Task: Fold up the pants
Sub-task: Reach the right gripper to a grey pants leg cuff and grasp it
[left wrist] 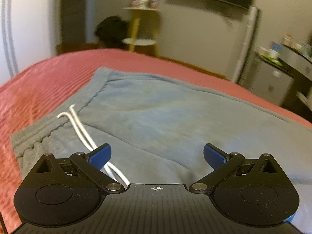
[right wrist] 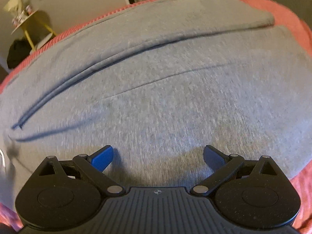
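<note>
A red ribbed bedspread (left wrist: 48,74) fronts a yellow-legged side table (left wrist: 141,29) (blurred jars on top) and a dark bundle (left wrist: 110,29).

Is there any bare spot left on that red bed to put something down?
Yes. The red ribbed bedspread is bare left of the grey sweatpants' waistband and in a strip beyond them toward the bed's far edge. Another red strip shows beside the pant legs. The middle is crowded: pants, white drawstring, both open grippers.
</note>
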{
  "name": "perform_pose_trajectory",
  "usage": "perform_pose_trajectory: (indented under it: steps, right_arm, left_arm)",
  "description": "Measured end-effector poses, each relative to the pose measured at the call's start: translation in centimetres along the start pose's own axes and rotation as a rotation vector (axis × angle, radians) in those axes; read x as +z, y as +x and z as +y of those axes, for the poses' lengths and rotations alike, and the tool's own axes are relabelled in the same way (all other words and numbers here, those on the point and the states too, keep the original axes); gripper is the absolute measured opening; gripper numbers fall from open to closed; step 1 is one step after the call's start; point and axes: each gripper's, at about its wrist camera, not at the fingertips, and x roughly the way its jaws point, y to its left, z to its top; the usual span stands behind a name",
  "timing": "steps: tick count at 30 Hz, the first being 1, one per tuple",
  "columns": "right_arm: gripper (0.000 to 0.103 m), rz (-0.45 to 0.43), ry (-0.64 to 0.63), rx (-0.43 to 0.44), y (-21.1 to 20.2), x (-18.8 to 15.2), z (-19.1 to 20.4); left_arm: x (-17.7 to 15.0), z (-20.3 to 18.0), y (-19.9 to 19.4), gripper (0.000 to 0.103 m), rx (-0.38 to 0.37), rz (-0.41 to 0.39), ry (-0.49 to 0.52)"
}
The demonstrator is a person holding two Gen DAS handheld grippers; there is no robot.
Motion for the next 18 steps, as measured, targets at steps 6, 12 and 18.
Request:
perform_pose_trajectory:
  steps: [6, 12, 18]
  right_arm:
    - [0.098, 0.036, -0.049, 0.059, -0.9, 7.1, 0.4]
    - [0.072, -0.19, 0.233, 0.071, 3.1, 23.5, -0.8]
    - [0.053, -0.156, 0.492, -0.049, 12.1, 32.1, -1.4]
  left_arm:
    - [-0.7, 4.6, 3.8, 0.103, 0.116, -0.004, -0.127]
    - [-1.4, 5.3, 5.6, 0.103, 0.153, -0.024, -0.149]
    - [-2.8, 3.9, 6.5, 0.103, 0.206, -0.064, -0.086]
